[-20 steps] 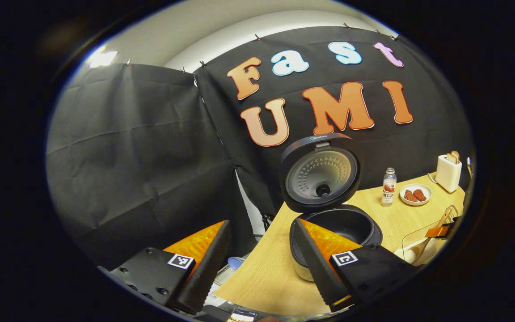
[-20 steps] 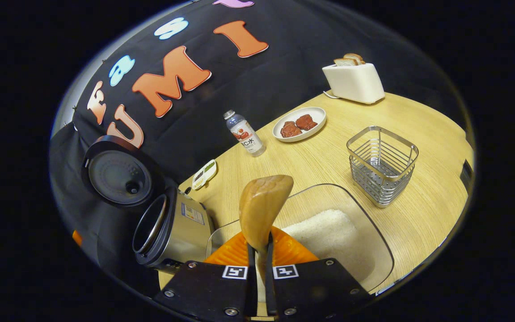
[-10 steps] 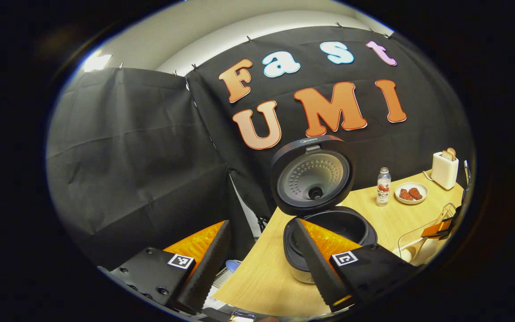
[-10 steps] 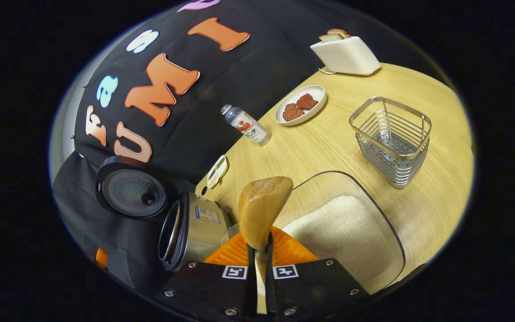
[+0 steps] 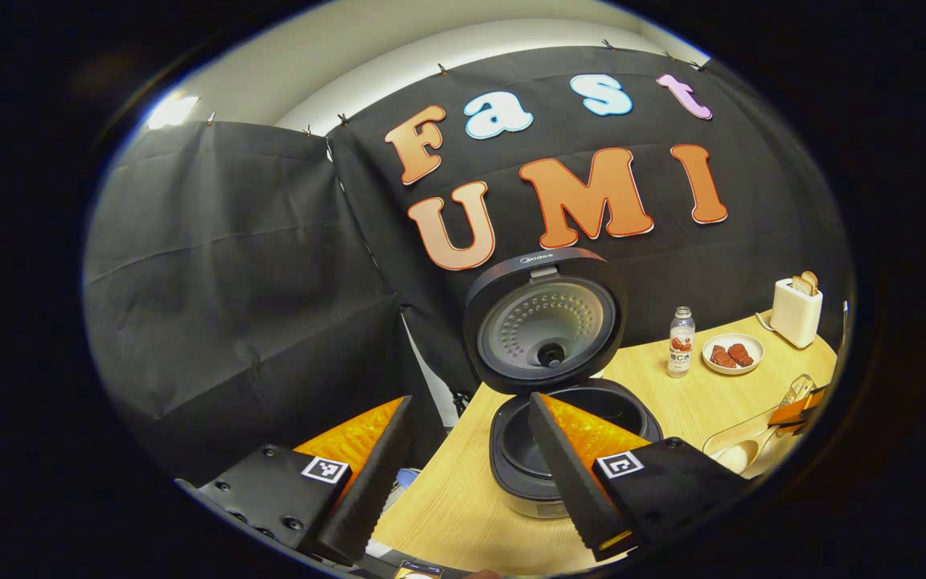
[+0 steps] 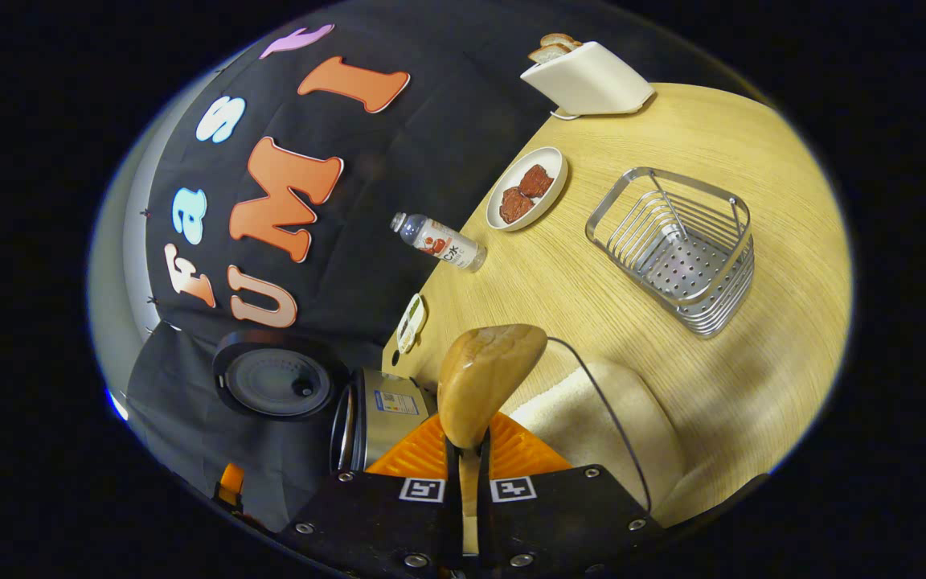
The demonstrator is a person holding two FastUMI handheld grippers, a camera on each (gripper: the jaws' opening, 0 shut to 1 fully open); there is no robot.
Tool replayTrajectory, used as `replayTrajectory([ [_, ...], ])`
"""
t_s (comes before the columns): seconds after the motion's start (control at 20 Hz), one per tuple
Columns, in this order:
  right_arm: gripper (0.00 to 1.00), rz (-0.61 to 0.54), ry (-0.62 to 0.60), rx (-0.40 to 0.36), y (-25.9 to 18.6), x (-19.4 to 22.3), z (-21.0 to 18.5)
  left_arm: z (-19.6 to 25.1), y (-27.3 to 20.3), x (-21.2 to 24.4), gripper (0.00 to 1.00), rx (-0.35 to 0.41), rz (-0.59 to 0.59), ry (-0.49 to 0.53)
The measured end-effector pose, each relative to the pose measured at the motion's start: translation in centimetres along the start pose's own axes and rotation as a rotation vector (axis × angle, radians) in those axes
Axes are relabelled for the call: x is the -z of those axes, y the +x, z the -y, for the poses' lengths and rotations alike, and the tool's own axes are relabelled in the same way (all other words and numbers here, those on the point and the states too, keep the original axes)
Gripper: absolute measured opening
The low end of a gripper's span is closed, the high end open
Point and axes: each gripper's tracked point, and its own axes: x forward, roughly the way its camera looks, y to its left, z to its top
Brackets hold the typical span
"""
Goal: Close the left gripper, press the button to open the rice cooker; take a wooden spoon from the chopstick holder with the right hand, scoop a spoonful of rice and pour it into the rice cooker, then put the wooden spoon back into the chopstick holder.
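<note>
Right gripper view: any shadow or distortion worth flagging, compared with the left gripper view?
Right gripper view: horizon heavily tilted, table edge bowed, soft shadow across the rice. Left gripper view: rice cooker sharp, bright ceiling glare upper left, toaster squeezed at the edge.

Front of the rice cooker (image 5: 571,450) masked by a finger (image 5: 571,474) of the left gripper (image 5: 463,474). Rice container (image 5: 740,446) cut by the picture's edge, contents too small to judge. Handle of the wooden spoon (image 6: 485,384) buried between the jaws of the right gripper (image 6: 467,503). Bottle (image 6: 440,242) label too small to read. Small card (image 6: 411,322) on the worktop (image 6: 592,281) unreadable.
</note>
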Motion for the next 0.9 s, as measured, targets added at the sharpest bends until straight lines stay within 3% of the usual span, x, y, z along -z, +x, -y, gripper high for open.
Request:
replayTrajectory([
  [0.45, 0.06, 0.031, 0.249, -0.142, -2.5, -5.0, -2.4, 0.6, 0.9, -0.9, 0.96, -0.014, 0.023, -0.042],
  [0.55, 0.07, 0.016, 0.288, -0.186, -2.5, -5.9, -4.6, 0.0, 1.0, -0.7, 0.96, -0.024, 0.023, -0.057],
  [0.6, 0.06, 0.002, 0.303, -0.208, -2.4, -6.0, -5.8, -0.2, 0.9, -0.6, 0.89, -0.029, 0.026, -0.068],
  [0.9, 0.06, -0.082, 0.304, -0.303, 0.4, -4.9, -13.5, -1.5, -0.4, -0.2, 0.90, -0.023, 0.059, -0.110],
])
